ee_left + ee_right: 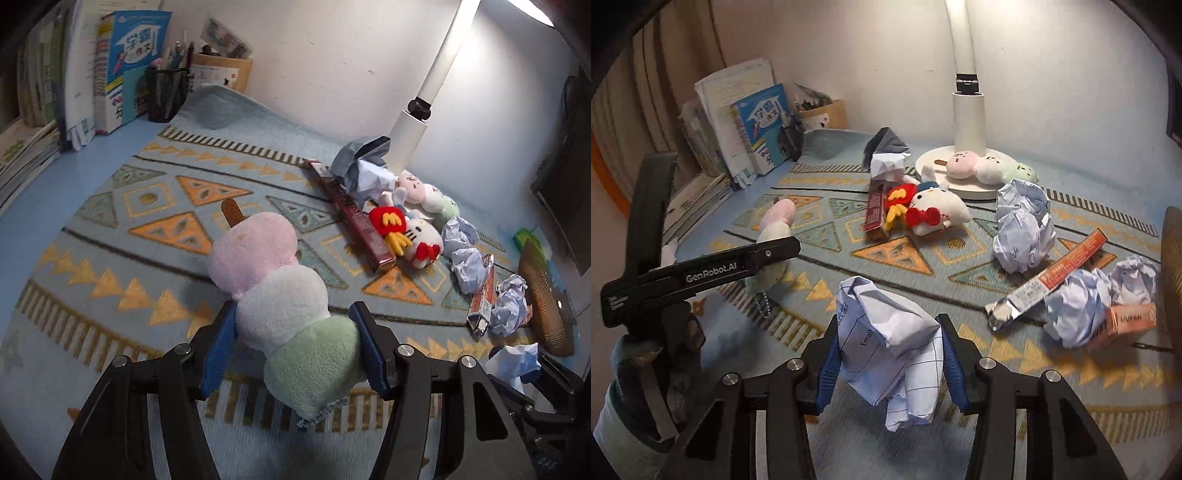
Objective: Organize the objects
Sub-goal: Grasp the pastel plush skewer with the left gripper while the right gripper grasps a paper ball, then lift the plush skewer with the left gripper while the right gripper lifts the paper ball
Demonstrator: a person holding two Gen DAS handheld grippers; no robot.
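A plush skewer of pink, white and green balls (280, 295) hangs just above the patterned mat (155, 229). My left gripper (291, 310) is shut on it, blue pads pressing the white and green balls. From the right wrist view, that left gripper (783, 249) shows side-on with the plush skewer (774, 221) in it. My right gripper (888, 325) is shut on a crumpled sheet of printed paper (894, 343), held off the mat. Loose paper balls (1023, 229) lie to the right.
A cat plush (934, 210) and a dark red box (875, 210) lie mid-mat. A second skewer plush (982, 166) rests on the lamp base (945, 184). An orange carton (1056, 277) lies at right. Books (122, 66) and a pen holder (164, 92) stand at back left.
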